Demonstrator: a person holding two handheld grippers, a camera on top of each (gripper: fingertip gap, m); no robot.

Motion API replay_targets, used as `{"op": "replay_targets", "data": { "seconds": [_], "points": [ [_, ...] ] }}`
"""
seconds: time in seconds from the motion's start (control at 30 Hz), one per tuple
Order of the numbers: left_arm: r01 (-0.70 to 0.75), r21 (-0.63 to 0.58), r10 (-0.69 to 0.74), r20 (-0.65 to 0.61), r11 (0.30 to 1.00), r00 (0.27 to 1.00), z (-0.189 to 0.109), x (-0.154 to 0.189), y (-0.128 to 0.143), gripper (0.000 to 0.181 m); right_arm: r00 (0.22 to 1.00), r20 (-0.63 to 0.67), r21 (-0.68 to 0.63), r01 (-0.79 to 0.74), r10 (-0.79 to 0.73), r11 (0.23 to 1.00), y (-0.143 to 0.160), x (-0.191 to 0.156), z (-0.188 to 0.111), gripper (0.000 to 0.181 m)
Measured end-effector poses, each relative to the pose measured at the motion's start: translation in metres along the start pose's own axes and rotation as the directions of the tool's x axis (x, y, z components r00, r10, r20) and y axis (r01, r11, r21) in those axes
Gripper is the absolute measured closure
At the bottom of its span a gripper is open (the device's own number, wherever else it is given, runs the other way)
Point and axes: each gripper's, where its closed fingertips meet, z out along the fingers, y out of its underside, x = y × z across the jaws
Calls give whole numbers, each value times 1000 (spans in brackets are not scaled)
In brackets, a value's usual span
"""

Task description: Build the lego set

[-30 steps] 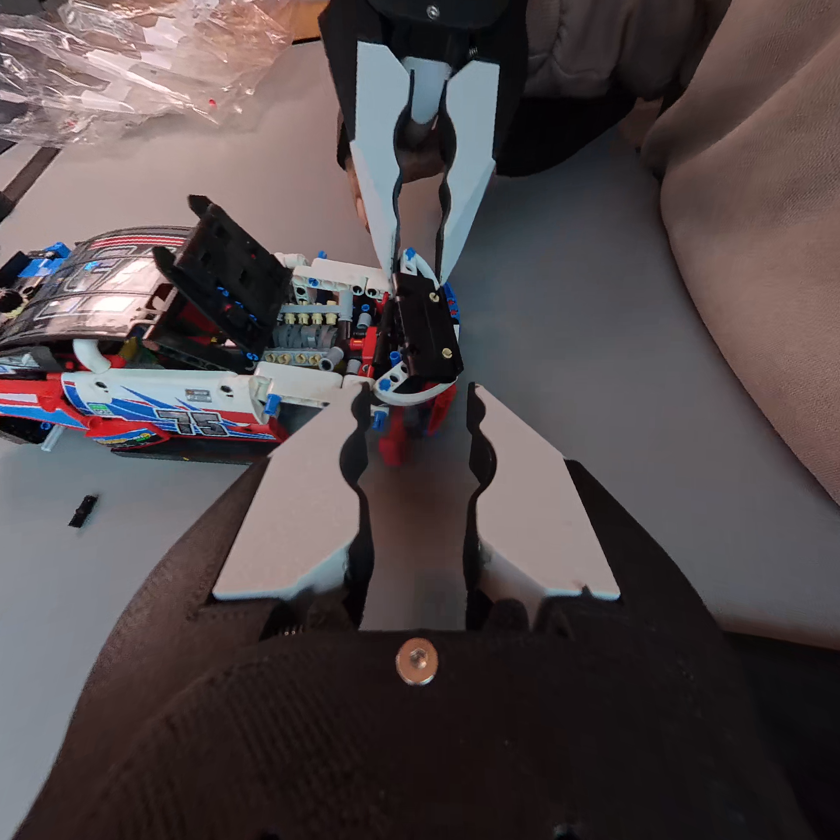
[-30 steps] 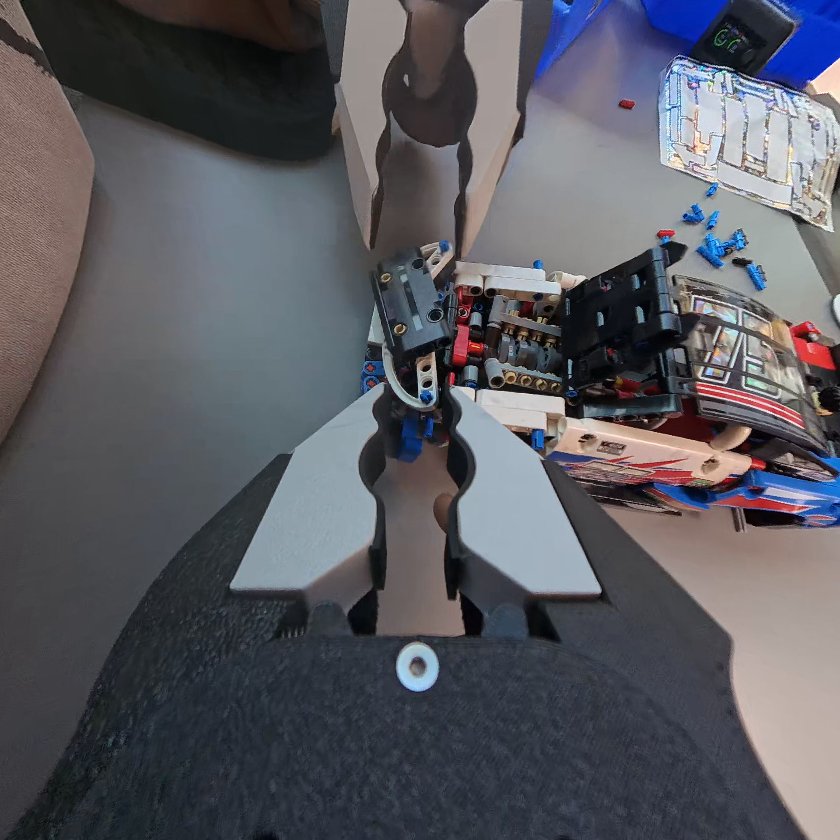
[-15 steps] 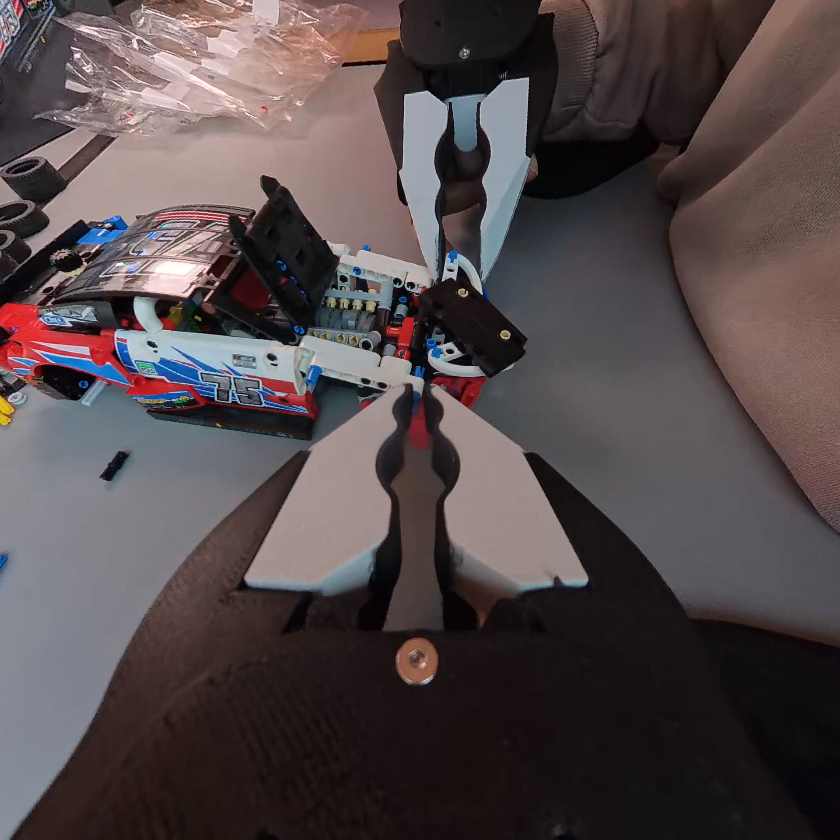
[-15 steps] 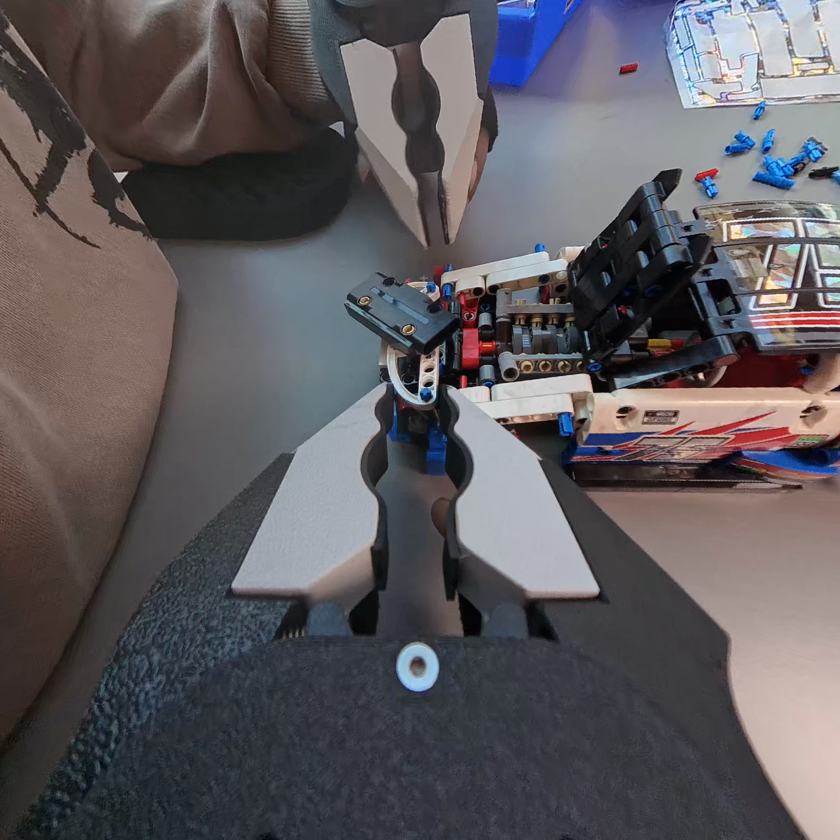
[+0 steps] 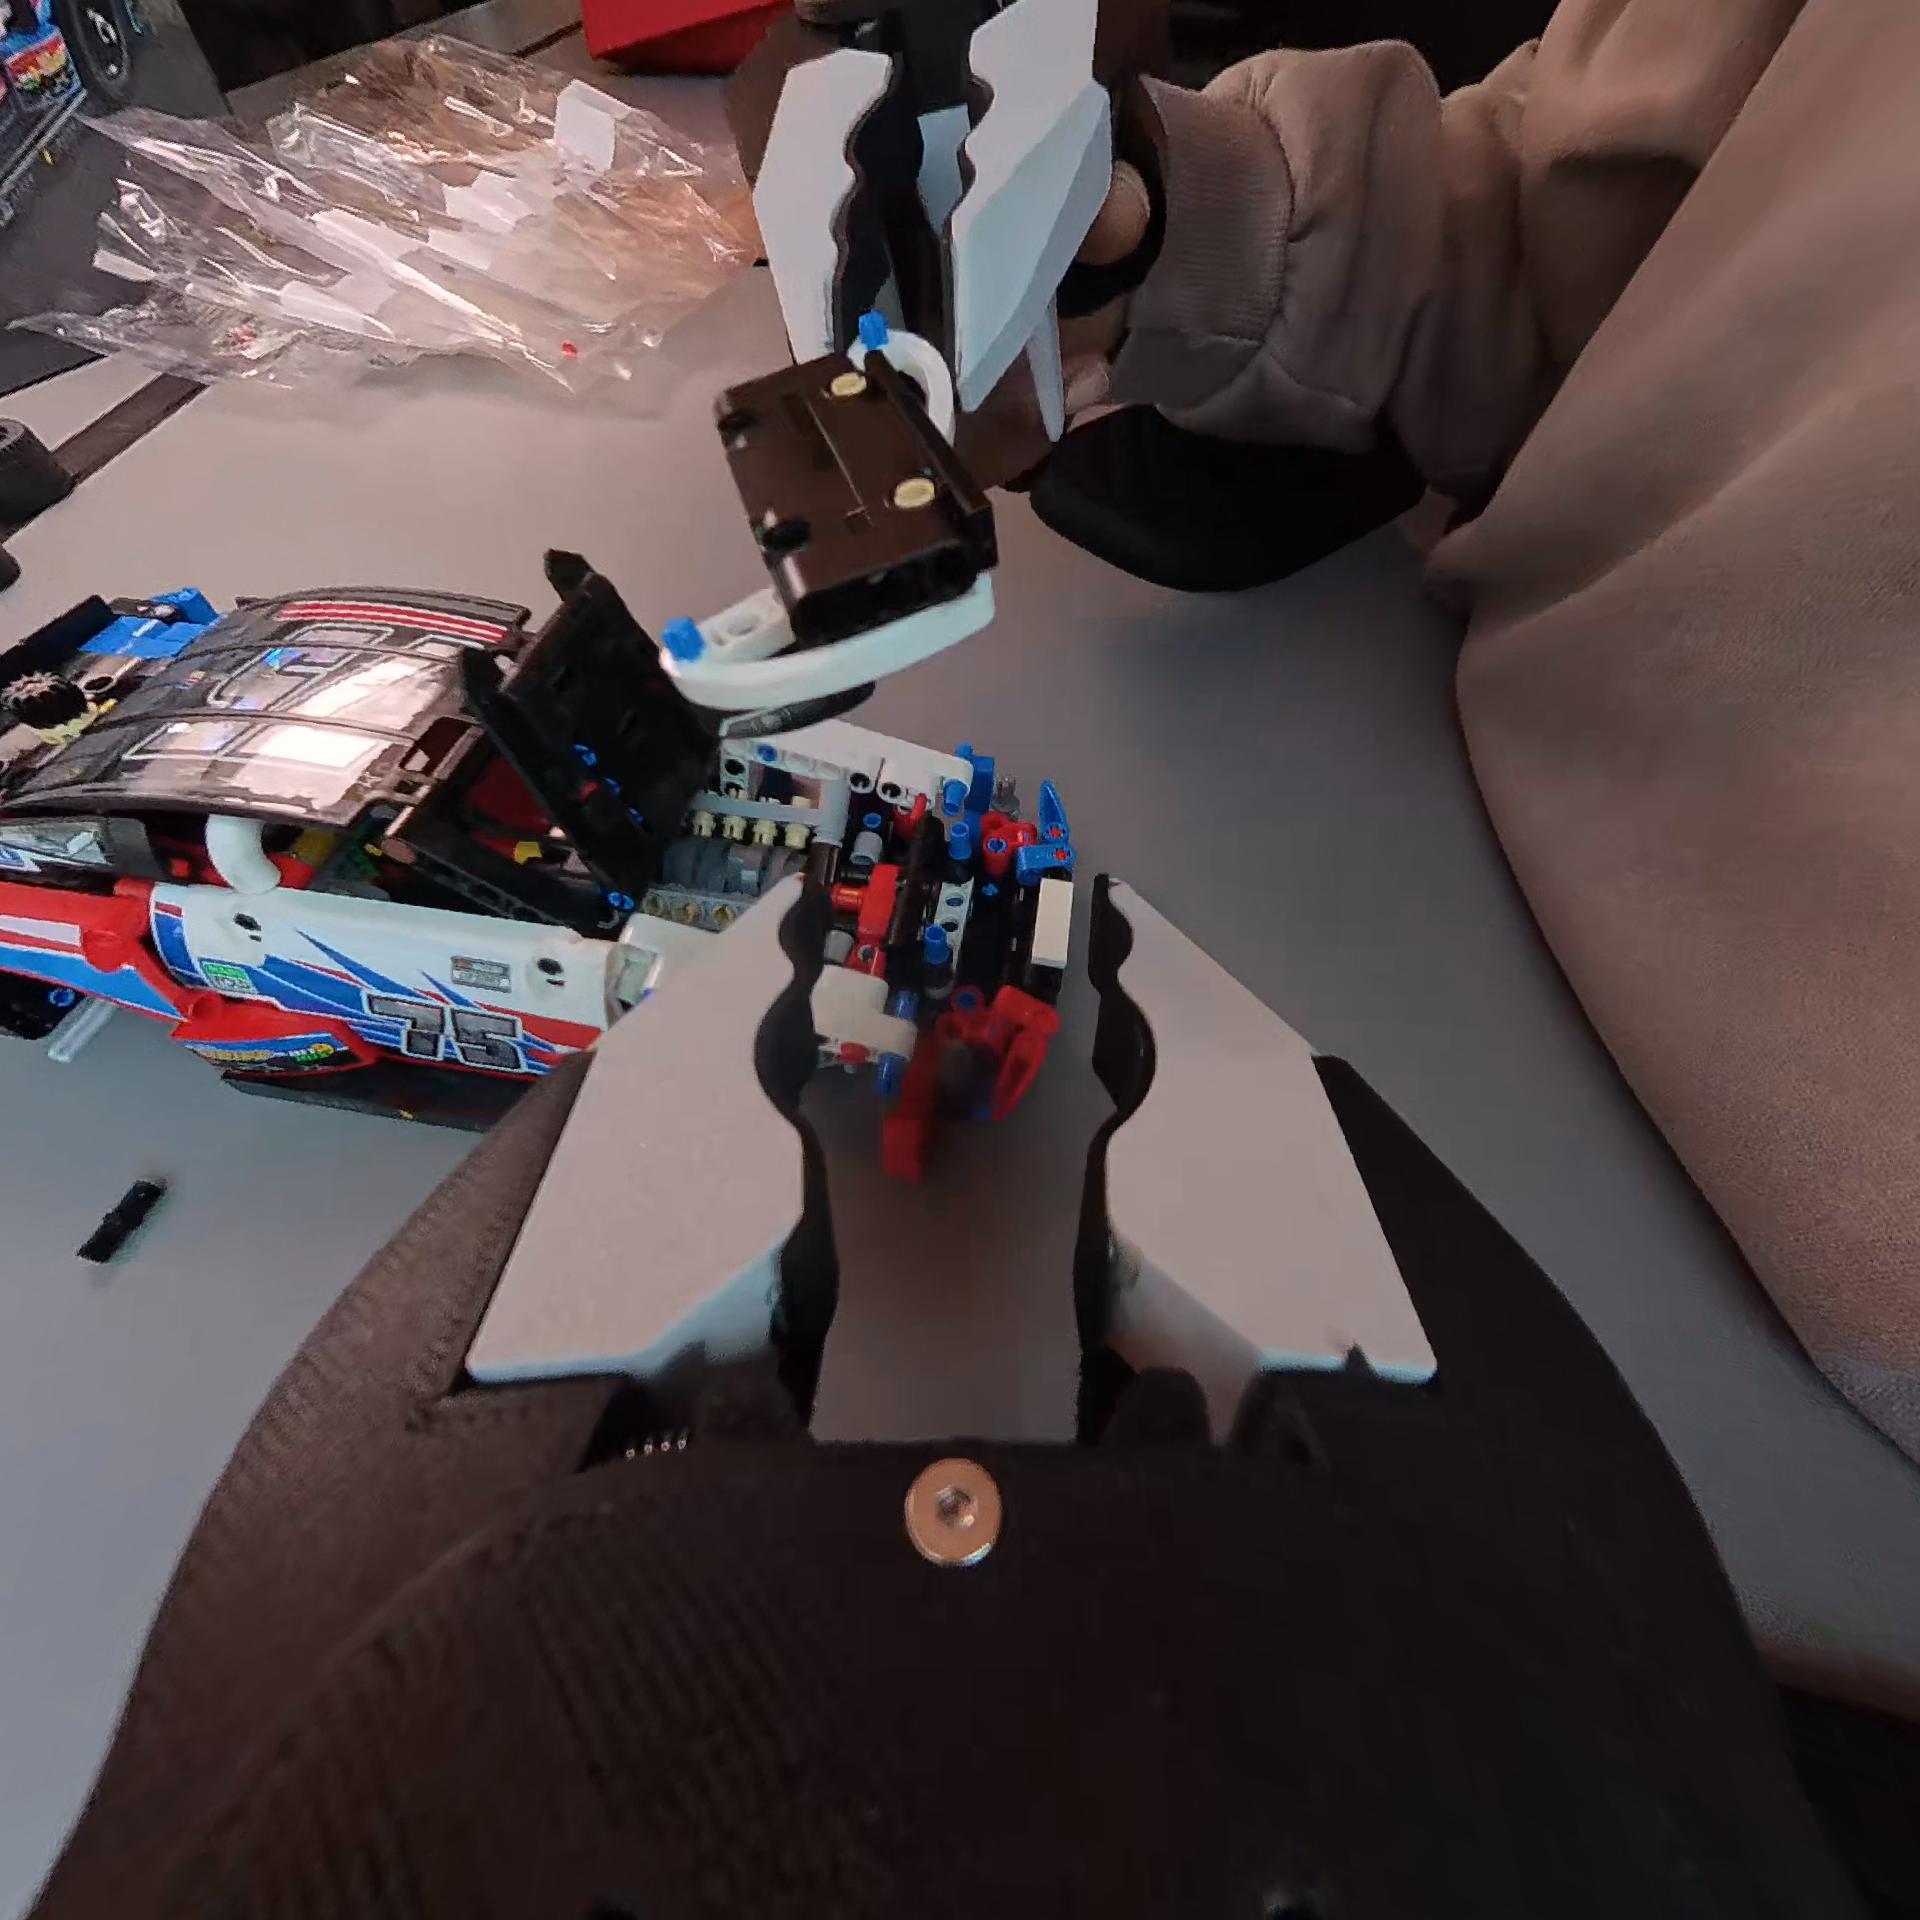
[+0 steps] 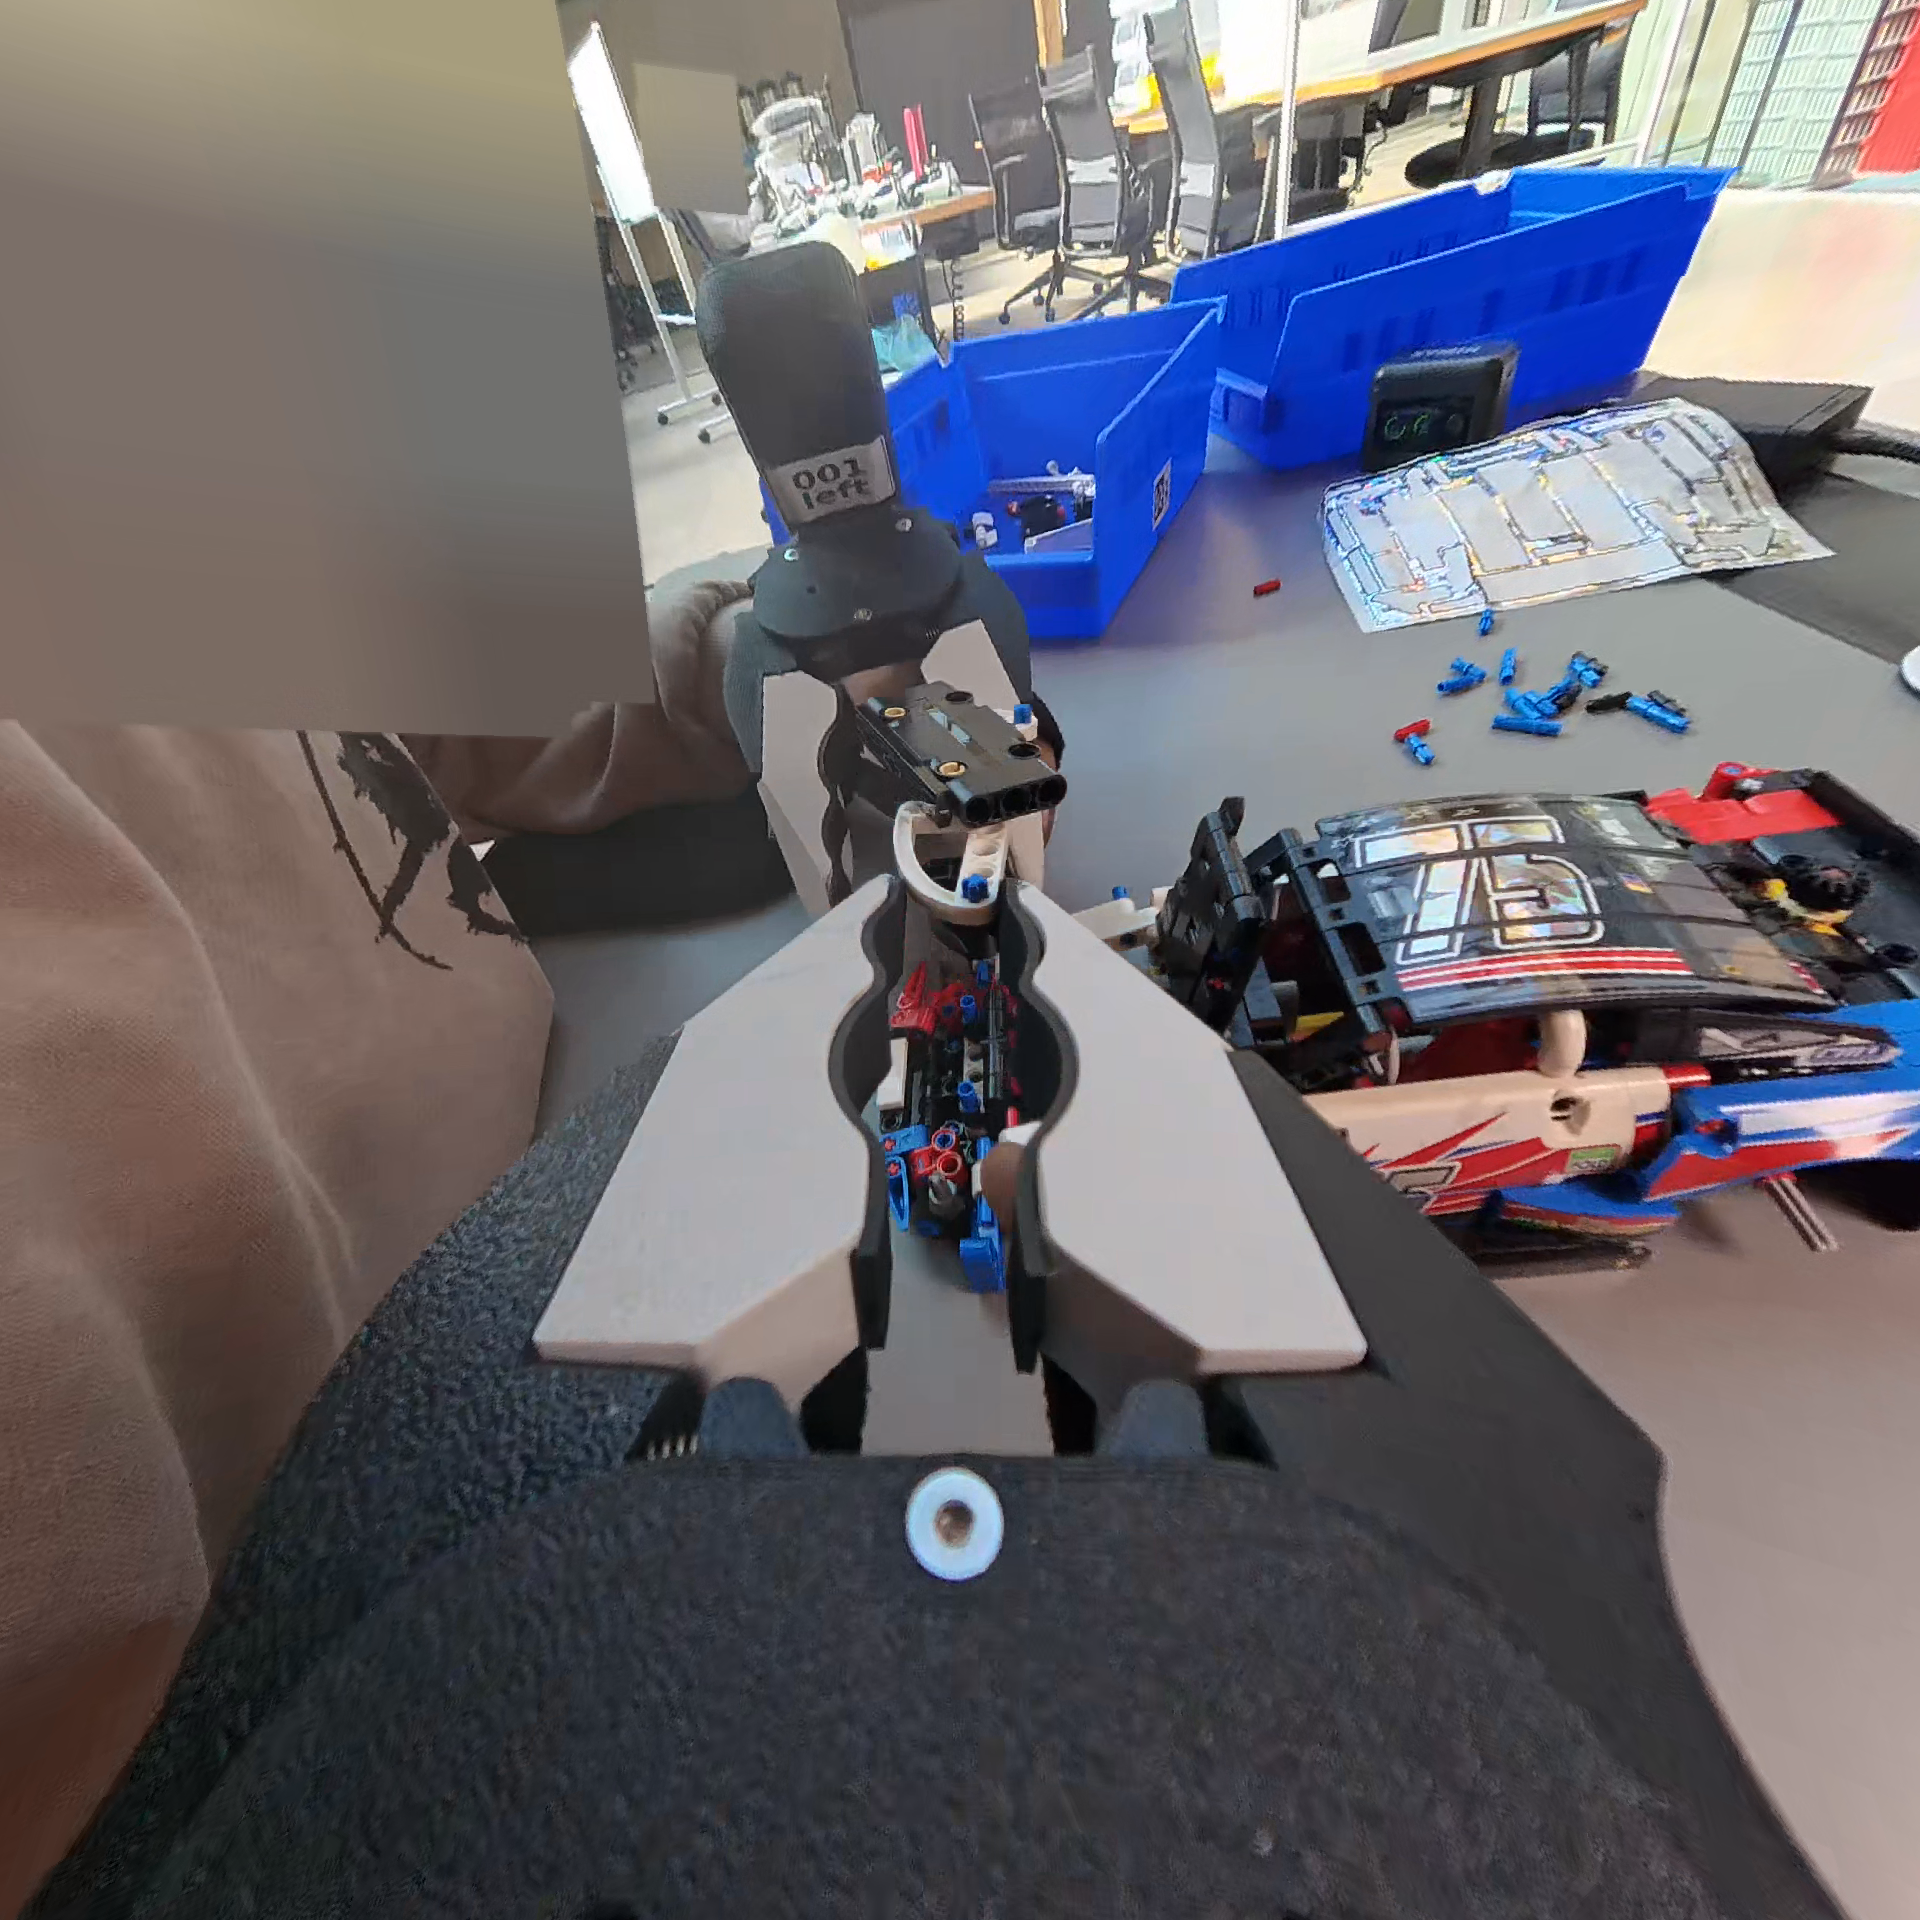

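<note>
Left wrist view
- Surroundings: clear plastic bags lie at 11 o'clock on the grey tabletop. A tyre sits at the 9 o'clock edge. A small black piece lies alone at 8 o'clock. A person's beige sleeve is at 1 o'clock.
- In the way: the lifted black block with white arches hangs over the car's open end and hides part of it.
- Count: one lego car, one lifted block, one loose black piece, two grippers.
- Left gripper: fingers wide apart either side of the car's open end at 12 o'clock. Whether they touch it I cannot tell.
- Right gripper: at 12 o'clock, pinching a white arch of the block in the air.

Right wrist view
- Surroundings: two blue bins are at 12 to 1 o'clock, and a small black device stands beside them. A shiny sticker sheet lies at 2 o'clock. Below it are loose blue pins, too small to count, and one red pin.
- In the way: this gripper's own fingers cover most of the car's near end.
- Car: at 3 o'clock on the tabletop, black panel raised.
- Right gripper: tips nearly together, clamped on the white arch, with the block above them at 12 o'clock.
- Left gripper: just behind the block, fingers spread.
</note>
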Motion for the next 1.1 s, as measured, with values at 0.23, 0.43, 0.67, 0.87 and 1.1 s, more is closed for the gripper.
{"op": "replay_targets", "data": {
  "seconds": [0.23,0.43,0.67,0.87,1.1],
  "points": [
    [64,176,-69,23,982,997,-16,-19,-30,126,999,19,-1,-49,49,999,0,-3,8,167],
    [-44,110,55,-93,993,994,-12,-5,-28,116,997,82,-74,19,-13,997,14,-24,13,167],
    [-61,94,88,-312,994,946,-1,25,-32,121,982,115,-172,166,-148,971,17,-48,8,167],
    [-143,24,144,-228,989,963,-2,26,-21,151,988,41,-165,153,-148,974,27,-40,0,167],
    [-221,-68,218,-52,973,975,-9,9,-5,154,972,-39,-156,222,-230,962,44,-26,8,167]
  ]
}}
